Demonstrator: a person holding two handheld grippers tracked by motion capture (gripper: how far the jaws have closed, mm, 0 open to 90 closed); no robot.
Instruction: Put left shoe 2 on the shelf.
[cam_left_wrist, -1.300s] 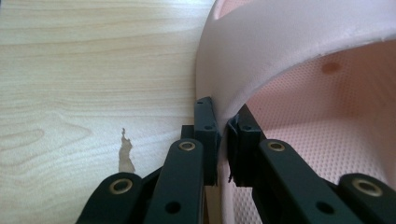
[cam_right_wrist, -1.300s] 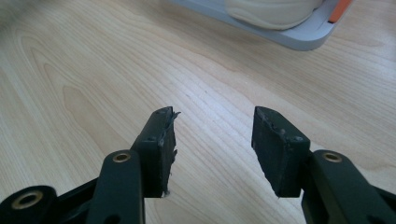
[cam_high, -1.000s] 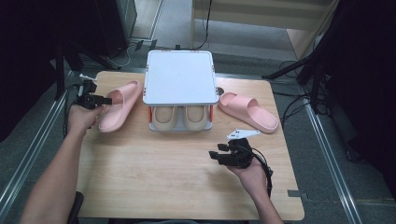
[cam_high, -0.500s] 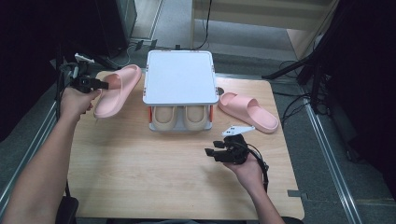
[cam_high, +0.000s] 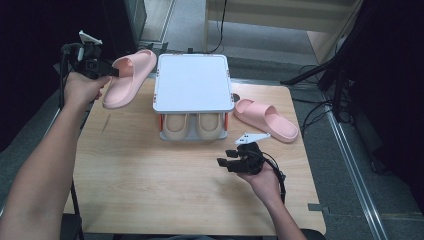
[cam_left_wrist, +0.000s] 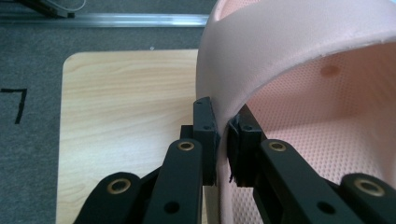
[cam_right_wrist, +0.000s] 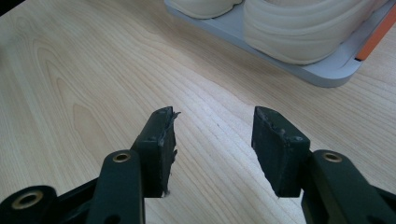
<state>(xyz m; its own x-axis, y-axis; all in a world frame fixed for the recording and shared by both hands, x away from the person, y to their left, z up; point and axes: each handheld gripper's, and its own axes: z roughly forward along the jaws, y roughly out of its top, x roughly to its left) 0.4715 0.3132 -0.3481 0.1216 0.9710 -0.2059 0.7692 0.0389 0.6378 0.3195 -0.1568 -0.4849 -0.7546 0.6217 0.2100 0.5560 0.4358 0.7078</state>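
in the upper left of the high view the left gripper (cam_high: 106, 70) is pinching the strap edge of a pink slipper (cam_high: 127, 77) and holding it in the air just left of the white two-tier rack (cam_high: 193, 82). the slipper's long axis is running from lower left to upper right, one end pointing toward the rack's far left corner, so the rack is lying to its right. the right gripper (cam_high: 227, 159) is resting with jaws spread at lower centre, nearer the second pink slipper (cam_high: 266, 119).

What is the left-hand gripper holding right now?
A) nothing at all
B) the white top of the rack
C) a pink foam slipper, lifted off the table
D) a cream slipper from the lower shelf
C: the left gripper is shut on the pink foam slipper's strap, holding it above the wooden table.
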